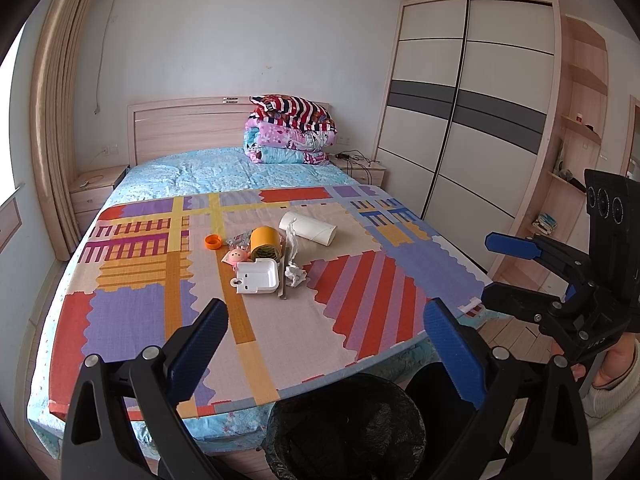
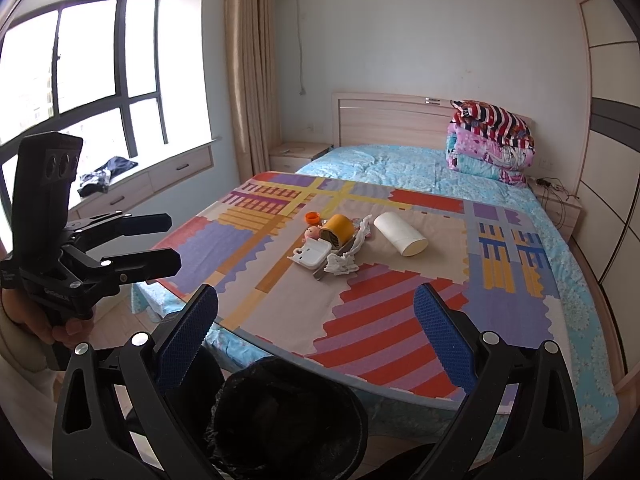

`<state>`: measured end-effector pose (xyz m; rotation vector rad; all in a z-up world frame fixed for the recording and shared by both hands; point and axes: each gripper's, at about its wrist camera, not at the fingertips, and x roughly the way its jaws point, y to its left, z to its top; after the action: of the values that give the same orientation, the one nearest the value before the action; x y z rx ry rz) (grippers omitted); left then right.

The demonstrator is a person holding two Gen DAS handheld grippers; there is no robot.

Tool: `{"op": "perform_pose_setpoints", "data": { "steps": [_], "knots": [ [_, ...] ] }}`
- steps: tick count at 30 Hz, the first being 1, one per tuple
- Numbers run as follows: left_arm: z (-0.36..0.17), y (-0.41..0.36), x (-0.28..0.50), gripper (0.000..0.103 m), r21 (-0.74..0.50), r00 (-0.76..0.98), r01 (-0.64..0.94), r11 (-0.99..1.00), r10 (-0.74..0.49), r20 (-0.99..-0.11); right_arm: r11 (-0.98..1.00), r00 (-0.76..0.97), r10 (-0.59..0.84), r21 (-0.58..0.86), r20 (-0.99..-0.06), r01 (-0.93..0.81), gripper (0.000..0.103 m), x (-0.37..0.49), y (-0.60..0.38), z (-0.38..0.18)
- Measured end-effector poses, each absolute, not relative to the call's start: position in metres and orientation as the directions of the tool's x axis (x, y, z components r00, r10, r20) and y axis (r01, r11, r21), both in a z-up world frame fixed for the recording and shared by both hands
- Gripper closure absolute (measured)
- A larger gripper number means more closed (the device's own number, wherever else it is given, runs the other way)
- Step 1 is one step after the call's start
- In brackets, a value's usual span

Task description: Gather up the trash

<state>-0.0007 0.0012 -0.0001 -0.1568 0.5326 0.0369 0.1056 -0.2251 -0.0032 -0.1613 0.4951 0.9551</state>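
Patchwork cloth (image 1: pixel 168 320) in red, purple and yellow covers the near part of one bed (image 1: pixel 224 170), and the trash sits clustered at its middle. Counted there: one orange cap (image 1: pixel 213 241), one yellow tape roll (image 1: pixel 265 243), one pink toy (image 1: pixel 237 257), one white foam box (image 1: pixel 258 277), one cardboard tube (image 1: pixel 308 228) and two crumpled tissues (image 1: pixel 295 273), one long and twisted, one balled. One black-lined bin (image 1: pixel 346 428) stands at the bed's foot, at six o'clock in both views, apart from the pile. The left gripper (image 1: pixel 326 354) hangs above the bin with its two blue pads spread wide, holding nothing; the right gripper (image 2: pixel 316 344) is likewise splayed and empty. Only the left wrist view shows the wardrobe (image 1: pixel 464 112) at two o'clock and the open shelves beside it. Only the right wrist view shows the window (image 2: pixel 80 64) at ten o'clock and dark clothing (image 2: pixel 106 174) on its sill.
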Motion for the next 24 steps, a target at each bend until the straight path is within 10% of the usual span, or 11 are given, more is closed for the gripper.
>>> {"op": "perform_pose_setpoints", "data": {
  "steps": [24],
  "knots": [
    [0.0060, 0.0028, 0.0009, 0.008, -0.142, 0.862, -0.076, 0.987, -0.007, -0.507, 0.556, 0.451, 0.761, 0.110, -0.467, -0.824, 0.004, 0.1066, -0.2246, -0.0026]
  ]
}}
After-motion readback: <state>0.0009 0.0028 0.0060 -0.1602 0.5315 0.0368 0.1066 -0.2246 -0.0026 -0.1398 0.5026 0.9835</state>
